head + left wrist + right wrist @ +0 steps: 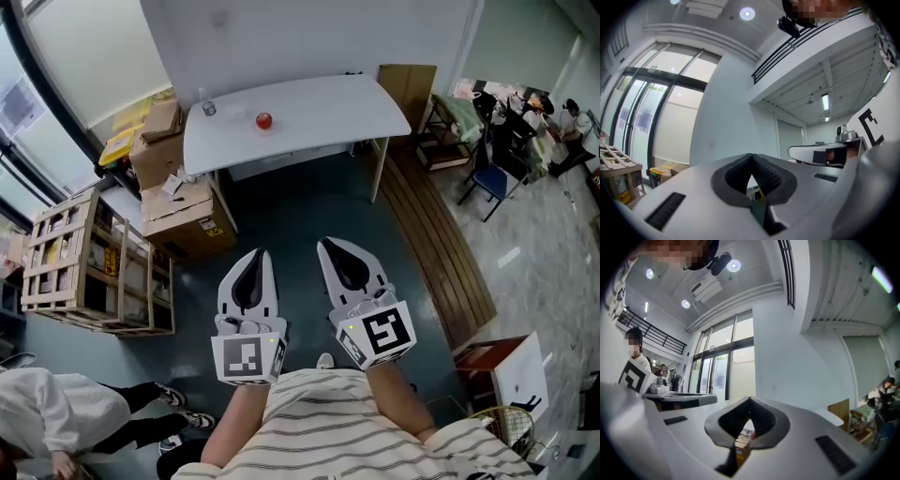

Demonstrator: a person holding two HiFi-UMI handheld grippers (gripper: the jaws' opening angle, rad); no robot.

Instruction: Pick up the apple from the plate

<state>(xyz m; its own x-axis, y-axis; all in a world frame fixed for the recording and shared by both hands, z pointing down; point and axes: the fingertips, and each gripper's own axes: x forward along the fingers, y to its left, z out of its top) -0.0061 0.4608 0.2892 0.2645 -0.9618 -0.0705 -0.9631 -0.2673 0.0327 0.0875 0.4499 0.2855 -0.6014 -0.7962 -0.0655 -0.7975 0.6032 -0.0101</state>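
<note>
- Left gripper (260,253): jaws clenched, empty, held level at the chest, likely just being carried.
- Apple (264,120): on the white table's (328,108) left half; no plate can be made out.
- Right gripper (324,244): clenched, empty, well apart from the apple.

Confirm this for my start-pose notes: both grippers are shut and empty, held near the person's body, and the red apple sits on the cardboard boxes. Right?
Not quite. The head view shows the red apple on the white table, near a small can, not on the cardboard boxes. The rest stands: left gripper and right gripper are shut, empty, near the person's body.
</note>
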